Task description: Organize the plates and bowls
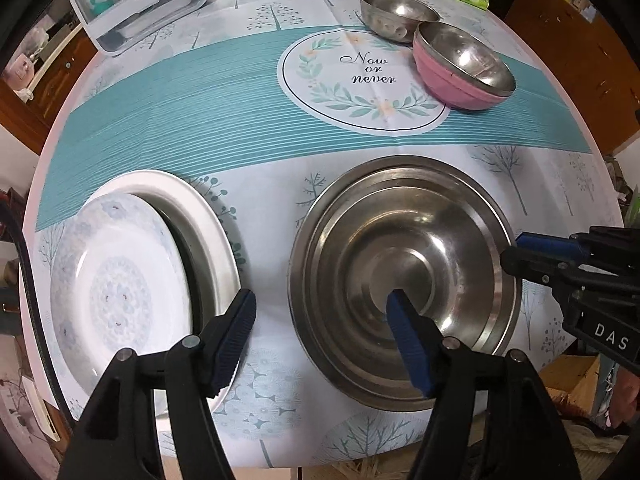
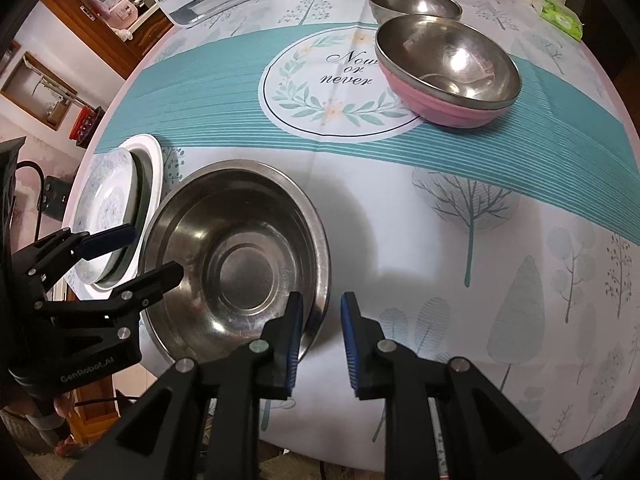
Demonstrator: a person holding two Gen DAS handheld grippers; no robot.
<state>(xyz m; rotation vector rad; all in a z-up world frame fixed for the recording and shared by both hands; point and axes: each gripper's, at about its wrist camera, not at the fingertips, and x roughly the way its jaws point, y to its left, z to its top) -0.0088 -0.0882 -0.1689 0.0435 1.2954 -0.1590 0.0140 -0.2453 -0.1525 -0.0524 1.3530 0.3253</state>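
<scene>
Left tool (image 1: 322, 320): jaws wide apart, nothing held. One finger sits over the near-left rim of the large stainless steel basin stack (image 1: 404, 280), the other hangs over the near edge of the white plates.

Right tool (image 2: 322, 336): jaws part open, nothing gripped. The basin's near-right rim lies between the pads (image 2: 294, 336), no contact visible.

Basins sit nested near the desk's front edge, centre, on the teal-and-white tree-print tablecloth (image 1: 224, 108).

Left of them: a white floral-pattern plate (image 1: 116, 280) leans tilted in a plain white deep plate (image 1: 208, 216), off-centre, not seated flat.

Far right: a steel bowl nested in a pink bowl (image 1: 464, 68); a second bare steel bowl (image 1: 396, 10) just beyond, touching or nearly so.

Far left: a white-and-clear plastic container (image 1: 140, 0).
</scene>
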